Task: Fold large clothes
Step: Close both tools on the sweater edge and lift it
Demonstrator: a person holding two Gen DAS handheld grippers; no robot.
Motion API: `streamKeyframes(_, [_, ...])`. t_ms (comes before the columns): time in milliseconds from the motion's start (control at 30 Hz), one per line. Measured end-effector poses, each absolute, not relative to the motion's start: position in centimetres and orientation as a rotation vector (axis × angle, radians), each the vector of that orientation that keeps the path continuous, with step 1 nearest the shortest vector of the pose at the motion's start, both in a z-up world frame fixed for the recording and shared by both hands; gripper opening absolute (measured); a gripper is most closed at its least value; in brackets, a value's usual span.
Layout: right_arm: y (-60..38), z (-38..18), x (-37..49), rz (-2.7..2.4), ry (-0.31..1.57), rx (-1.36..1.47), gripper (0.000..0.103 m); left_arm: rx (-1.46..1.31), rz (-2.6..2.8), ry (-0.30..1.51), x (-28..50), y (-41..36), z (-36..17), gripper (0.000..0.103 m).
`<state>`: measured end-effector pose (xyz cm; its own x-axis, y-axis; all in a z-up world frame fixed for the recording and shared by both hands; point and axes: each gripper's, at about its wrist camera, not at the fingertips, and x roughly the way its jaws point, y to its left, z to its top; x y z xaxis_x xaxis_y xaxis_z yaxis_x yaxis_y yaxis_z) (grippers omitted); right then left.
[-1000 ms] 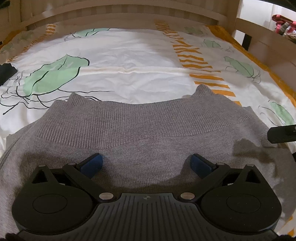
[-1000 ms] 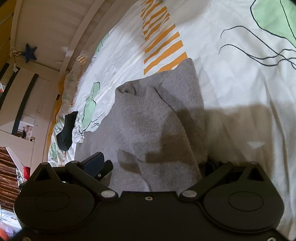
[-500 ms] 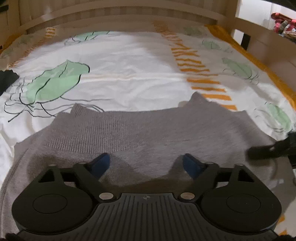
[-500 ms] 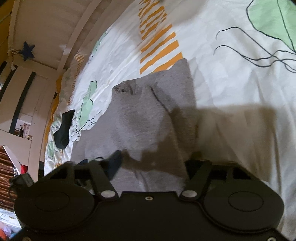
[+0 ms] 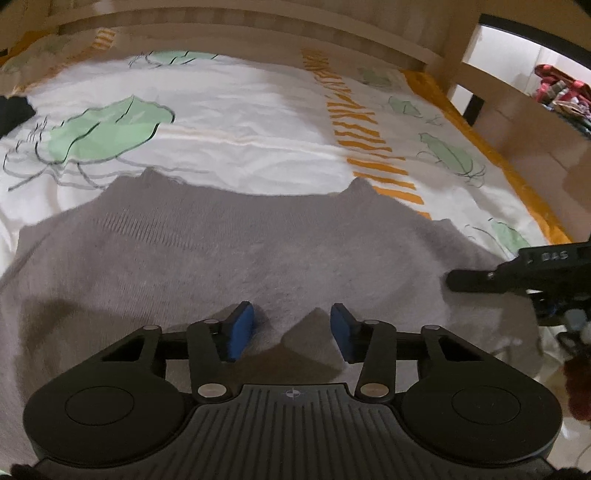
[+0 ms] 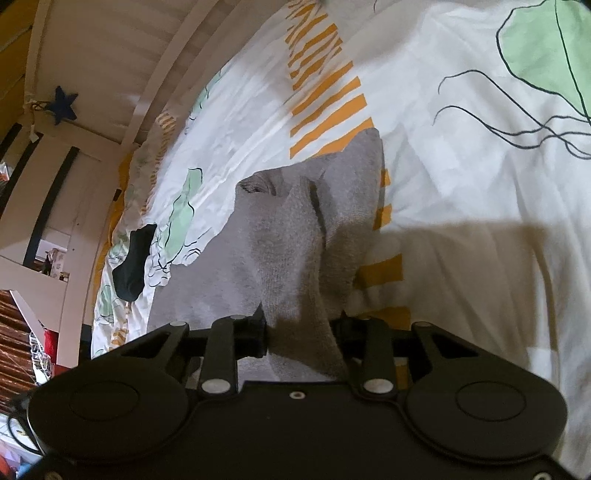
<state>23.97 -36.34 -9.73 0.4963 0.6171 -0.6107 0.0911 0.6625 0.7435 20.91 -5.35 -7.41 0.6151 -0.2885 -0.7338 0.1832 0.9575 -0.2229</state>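
Change since earlier frames: both sets of jaws stood wide apart a second ago and now stand much narrower; the sweater's ribbed edge sits lower in the left wrist view.
Left gripper [image 5: 291, 326]: jaws closing, part-way in. A raised peak of grey knit stands between the blue pads [image 5: 240, 330]; a gap shows on each side of it, so the pads do not yet press the fabric.
Right gripper [image 6: 301, 332]: jaws closing. A ridge of grey fabric runs up between the two black fingers and fills the space between them; the fingers appear to be touching the cloth on both sides.
Sweater [image 5: 221, 258]: grey knit, spread on the bed directly beneath both grippers. Its far ribbed edge ends in two small points. In the right wrist view the garment [image 6: 288, 236] lies bunched into a fold, with an opening visible at its far end.
Bedsheet [image 5: 240, 110]: white, printed with green leaf shapes and orange stripes; it lies under the sweater.
Bed frame [image 5: 258, 33]: pale wood, along the far side of the bed.
Dark garment [image 6: 133, 262]: black, on the sheet, well apart from the sweater.
Star ornament [image 6: 63, 105]: dark blue, hung on the frame.
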Motion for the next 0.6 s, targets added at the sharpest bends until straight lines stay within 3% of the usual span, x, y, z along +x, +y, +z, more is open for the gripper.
streamKeyframes(600, [-35.8, -7.5, 23.5, 0.43, 0.923, 0.831, 0.037, -0.237, -0.35, 0.783, 20.1, -3.3, -9.8, 0.041])
